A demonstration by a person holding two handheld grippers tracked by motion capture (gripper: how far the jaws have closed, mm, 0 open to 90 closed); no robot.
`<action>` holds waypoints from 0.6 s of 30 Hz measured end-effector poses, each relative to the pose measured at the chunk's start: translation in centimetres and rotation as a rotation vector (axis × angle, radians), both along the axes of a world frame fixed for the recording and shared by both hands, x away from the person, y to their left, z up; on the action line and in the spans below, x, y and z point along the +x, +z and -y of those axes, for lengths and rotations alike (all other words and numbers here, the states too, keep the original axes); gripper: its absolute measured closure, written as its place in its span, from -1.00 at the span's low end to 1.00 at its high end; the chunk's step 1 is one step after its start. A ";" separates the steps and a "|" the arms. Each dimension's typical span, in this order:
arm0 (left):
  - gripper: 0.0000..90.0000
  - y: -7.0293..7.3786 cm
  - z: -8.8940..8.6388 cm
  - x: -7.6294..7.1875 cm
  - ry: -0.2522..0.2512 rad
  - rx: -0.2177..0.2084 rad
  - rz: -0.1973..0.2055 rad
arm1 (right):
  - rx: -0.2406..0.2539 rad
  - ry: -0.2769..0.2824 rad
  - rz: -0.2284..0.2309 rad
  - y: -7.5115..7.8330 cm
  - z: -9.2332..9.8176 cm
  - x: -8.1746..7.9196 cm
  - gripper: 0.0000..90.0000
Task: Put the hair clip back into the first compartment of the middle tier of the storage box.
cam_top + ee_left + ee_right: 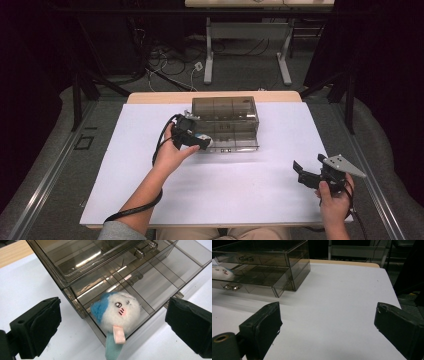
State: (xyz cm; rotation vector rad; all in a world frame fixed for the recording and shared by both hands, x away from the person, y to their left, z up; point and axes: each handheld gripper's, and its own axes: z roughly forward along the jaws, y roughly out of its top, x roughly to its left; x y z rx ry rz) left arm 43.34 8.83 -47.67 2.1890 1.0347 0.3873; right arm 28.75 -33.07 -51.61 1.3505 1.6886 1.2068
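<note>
Right now the small plush toy, white with a blue ear and a blue tail, lies in the end compartment of the pulled-out lower drawer of the smoky clear drawer box, its tail hanging over the drawer's front wall toward me. It sits straight ahead of my left tongs, between the spread jaws, which grip nothing. My right tongs hang released too, well apart over the bare white table, so the left hand is nearer.
</note>
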 end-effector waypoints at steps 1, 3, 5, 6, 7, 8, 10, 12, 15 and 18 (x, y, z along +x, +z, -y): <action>-0.99 0.1 -0.2 -0.1 -0.002 -0.005 0.001 | 0.001 0.003 0.001 0.0 0.0 0.0 -0.85; -0.98 0.2 -0.4 -0.3 0.000 -0.013 0.001 | 0.000 -0.002 0.001 0.0 0.0 0.0 -0.85; -0.99 0.2 -0.6 -0.4 -0.001 -0.025 0.011 | 0.005 0.005 0.004 0.0 0.0 0.1 -0.85; -0.99 0.3 -0.8 -0.4 -0.002 -0.028 0.012 | 0.004 0.003 0.007 -0.1 0.0 0.1 -0.85; -0.98 0.3 -0.9 -0.5 0.000 -0.037 0.015 | 0.006 0.002 0.003 -0.1 0.0 0.1 -0.85; -0.99 0.3 -1.0 -0.6 0.000 -0.044 0.020 | 0.004 0.003 0.003 -0.1 0.0 0.1 -0.85; -0.98 0.4 -1.2 -0.7 0.005 -0.054 0.029 | 0.005 0.006 0.000 -0.1 0.0 0.1 -0.85; -0.98 0.5 -1.5 -0.9 0.008 -0.067 0.032 | 0.001 0.002 -0.004 -0.1 0.1 0.2 -0.85; -0.99 0.7 -1.9 -1.1 0.012 -0.084 0.038 | 0.007 0.003 -0.001 -0.3 0.1 0.3 -0.85; -0.98 0.8 -2.4 -1.2 0.023 -0.104 0.054 | 0.003 -0.001 -0.017 -0.5 0.3 0.3 -0.85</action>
